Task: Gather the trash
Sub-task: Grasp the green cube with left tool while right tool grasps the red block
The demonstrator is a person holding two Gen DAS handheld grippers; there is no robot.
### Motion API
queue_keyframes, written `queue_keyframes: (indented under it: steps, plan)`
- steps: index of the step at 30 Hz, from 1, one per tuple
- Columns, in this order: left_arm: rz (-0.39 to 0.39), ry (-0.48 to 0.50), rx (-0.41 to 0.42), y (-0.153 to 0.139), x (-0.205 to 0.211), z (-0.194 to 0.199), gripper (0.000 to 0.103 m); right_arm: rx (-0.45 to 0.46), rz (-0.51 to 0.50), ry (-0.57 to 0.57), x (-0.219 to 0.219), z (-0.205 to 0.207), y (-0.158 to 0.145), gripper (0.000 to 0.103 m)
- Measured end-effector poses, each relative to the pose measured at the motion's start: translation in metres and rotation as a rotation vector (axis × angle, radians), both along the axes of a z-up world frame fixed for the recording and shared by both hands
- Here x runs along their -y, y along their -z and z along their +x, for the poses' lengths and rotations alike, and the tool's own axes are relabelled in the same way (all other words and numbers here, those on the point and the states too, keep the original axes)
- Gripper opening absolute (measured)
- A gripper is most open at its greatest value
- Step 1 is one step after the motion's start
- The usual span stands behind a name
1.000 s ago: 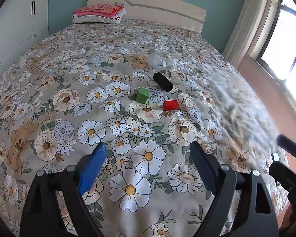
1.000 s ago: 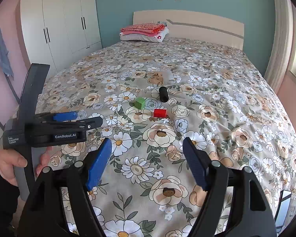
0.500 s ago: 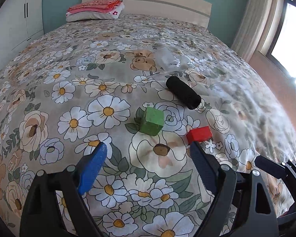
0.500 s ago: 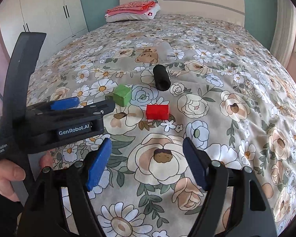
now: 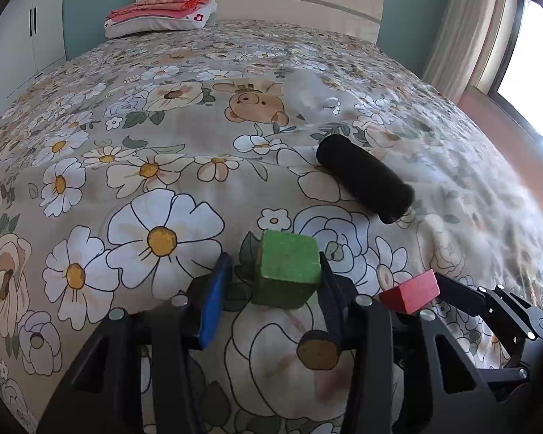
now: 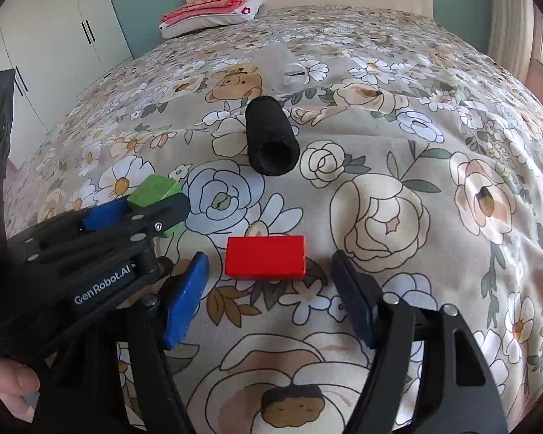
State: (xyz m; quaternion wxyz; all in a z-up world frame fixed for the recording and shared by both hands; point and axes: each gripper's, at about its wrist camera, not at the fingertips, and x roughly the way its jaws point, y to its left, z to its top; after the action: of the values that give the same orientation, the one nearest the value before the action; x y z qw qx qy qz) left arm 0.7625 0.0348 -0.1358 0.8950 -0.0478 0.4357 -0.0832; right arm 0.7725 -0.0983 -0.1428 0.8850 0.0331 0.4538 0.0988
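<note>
Red block [image 6: 265, 257] lies crosswise between the right gripper [image 6: 271, 285] fingers.

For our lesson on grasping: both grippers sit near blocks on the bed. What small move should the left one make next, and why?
Probably close the left gripper: the green block already sits between its open fingers, one pad touching it, the other a small gap away.

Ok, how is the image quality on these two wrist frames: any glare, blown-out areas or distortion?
Left wrist view: the window at the right edge is blown out to white, and glare washes out the bedspread pattern beside it. Both views: strong fisheye bending, dark vignette in the corners. Right wrist view: even light; the red block and black roll are sharp, with short soft shadows.
</note>
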Motion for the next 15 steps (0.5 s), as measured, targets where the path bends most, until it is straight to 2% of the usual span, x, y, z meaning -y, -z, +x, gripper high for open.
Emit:
queue_keyframes:
  steps: [1,2,4,10,15]
  plan:
    - [-0.005,-0.013,-0.011,0.002,-0.001,0.002,0.036,0.0,-0.009,0.002,-0.001,0.002,0.001,0.061]
    - [-0.01,-0.019,-0.015,0.003,-0.001,0.002,0.032,0.0,-0.02,0.009,-0.002,0.004,0.002,0.052]
    - [-0.02,-0.025,-0.006,0.003,-0.003,0.001,0.032,0.003,-0.013,0.011,-0.001,0.006,0.002,0.04]
    - [-0.039,-0.055,0.014,-0.01,-0.01,-0.017,0.032,0.007,0.019,0.028,0.01,-0.004,-0.009,0.04]
    - [-0.007,-0.064,0.033,-0.043,-0.012,-0.041,0.032,0.027,0.02,0.027,0.022,-0.029,-0.041,0.04]
